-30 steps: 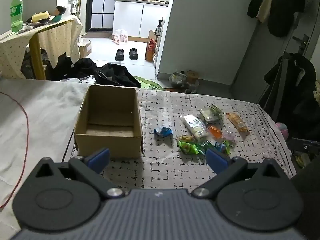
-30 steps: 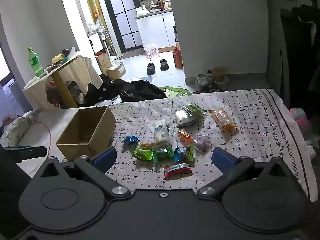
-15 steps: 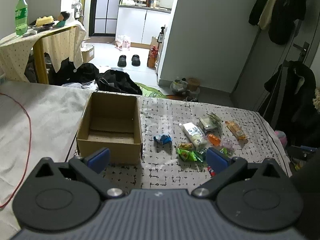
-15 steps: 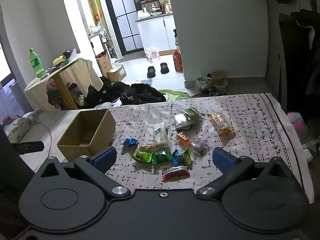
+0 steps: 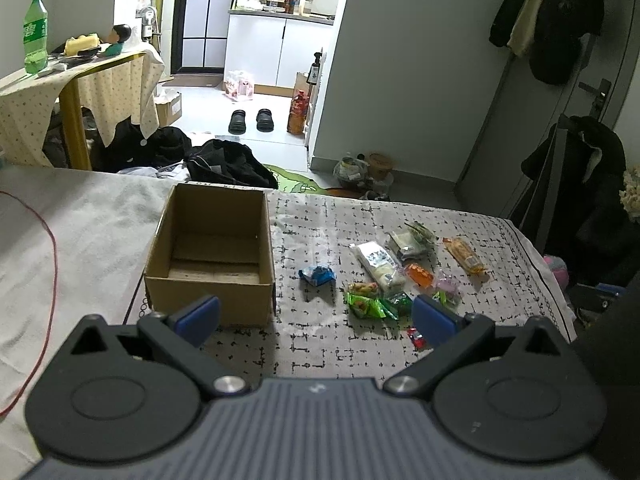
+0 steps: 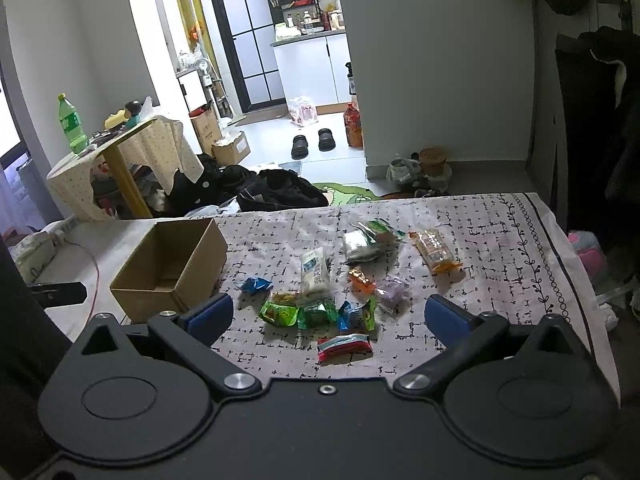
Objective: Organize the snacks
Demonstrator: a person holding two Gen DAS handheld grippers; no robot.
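Both grippers spread and empty: right gripper [image 6: 328, 314] sits nearer the red-wrapped snack [image 6: 345, 347], lying crosswise, apparently, right of the cardboard box [image 6: 170, 264]; left gripper [image 5: 316, 316] faces the box.

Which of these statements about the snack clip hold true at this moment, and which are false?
1. The open brown cardboard box holds no snacks. True.
2. The left hand-held gripper is shut on a packet. False: it is open and holds nothing.
3. The small blue crinkled packet lies between the box and the main cluster of snacks. True.
4. The red and white wrapped snack lies farthest from the right hand-held gripper. False: it is the nearest snack to it.
5. The long orange packet sits inside the box. False: it lies on the patterned cloth, at the cluster's right edge.
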